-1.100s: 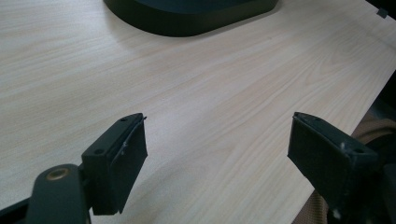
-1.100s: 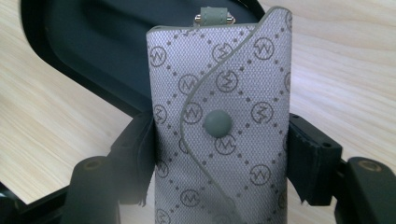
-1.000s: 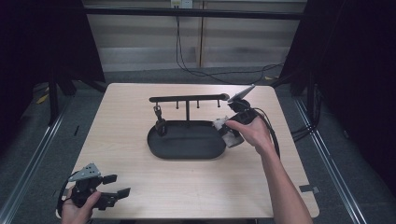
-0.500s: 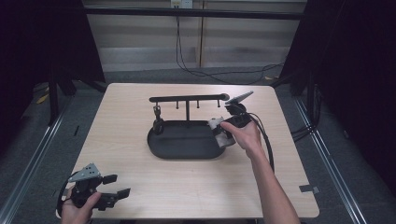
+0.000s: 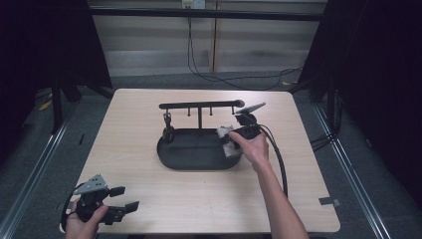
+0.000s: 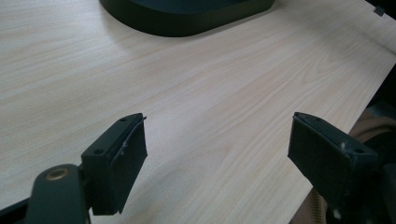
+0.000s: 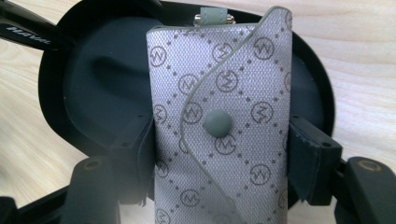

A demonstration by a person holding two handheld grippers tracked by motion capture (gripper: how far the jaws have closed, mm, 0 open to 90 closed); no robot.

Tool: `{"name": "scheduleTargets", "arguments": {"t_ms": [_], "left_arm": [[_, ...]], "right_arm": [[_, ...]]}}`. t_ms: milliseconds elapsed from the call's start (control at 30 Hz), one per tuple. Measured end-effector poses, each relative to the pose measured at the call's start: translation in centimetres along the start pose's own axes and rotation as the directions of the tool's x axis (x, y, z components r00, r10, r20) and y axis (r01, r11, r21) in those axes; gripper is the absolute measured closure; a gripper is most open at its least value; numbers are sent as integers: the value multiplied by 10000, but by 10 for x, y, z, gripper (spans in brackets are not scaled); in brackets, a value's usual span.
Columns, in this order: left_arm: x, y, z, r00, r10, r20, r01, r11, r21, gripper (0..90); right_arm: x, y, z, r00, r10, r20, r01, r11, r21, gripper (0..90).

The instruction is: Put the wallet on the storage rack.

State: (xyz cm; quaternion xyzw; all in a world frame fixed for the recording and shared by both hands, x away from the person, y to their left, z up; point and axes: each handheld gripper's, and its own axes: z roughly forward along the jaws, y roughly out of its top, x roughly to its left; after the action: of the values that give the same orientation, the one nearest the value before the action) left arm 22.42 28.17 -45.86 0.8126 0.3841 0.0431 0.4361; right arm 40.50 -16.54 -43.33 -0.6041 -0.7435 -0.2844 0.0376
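1. Jaws of the right gripper [image 7: 219,154] pinch the grey key pouch [image 7: 219,116] from both sides — the patterned fabric with its snap button sits squarely between the pads, flap facing the camera.

2. Since a second ago the right hand [image 5: 255,149] has come down and in from the bar's right end: the pouch was level with the top bar then, and now it hangs low over the right end of the black tray [image 5: 196,159], just above its floor. Whether it already touches the tray I cannot tell.

3. That drop suggests the pouch is being set into the tray, not hung on the rack's bar [image 5: 199,105]; the grip is unchanged, so the release is not yet made.

4. One small dark item [image 5: 168,132] hangs from a hook at the bar's left — well apart from the pouch.

5. Farther out, the left gripper [image 5: 117,199] rests at the near left corner of the table [image 5: 149,209] with its jaws spread wide and nothing between them; it has not shifted from that spot.
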Motion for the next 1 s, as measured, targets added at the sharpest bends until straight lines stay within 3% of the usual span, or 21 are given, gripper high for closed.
{"name": "scheduleTargets", "arguments": {"t_ms": [800, 900, 1000], "left_arm": [[0, 0, 0, 10000, 30, -32, -30, 10000, 58, 193], [0, 0, 1, 10000, 83, -36, -83, 9999, 100, 193], [0, 0, 0, 10000, 76, -32, -76, 9999, 83, 192]], "right_arm": [[-1, -7, 37, 9996, 170, 220, -167, 9998, -98, 329], [1, -7, 39, 9997, -55, 241, 59, 9998, -191, 326], [1, -7, 42, 9982, -262, 546, 278, 9992, -288, 321]]}}
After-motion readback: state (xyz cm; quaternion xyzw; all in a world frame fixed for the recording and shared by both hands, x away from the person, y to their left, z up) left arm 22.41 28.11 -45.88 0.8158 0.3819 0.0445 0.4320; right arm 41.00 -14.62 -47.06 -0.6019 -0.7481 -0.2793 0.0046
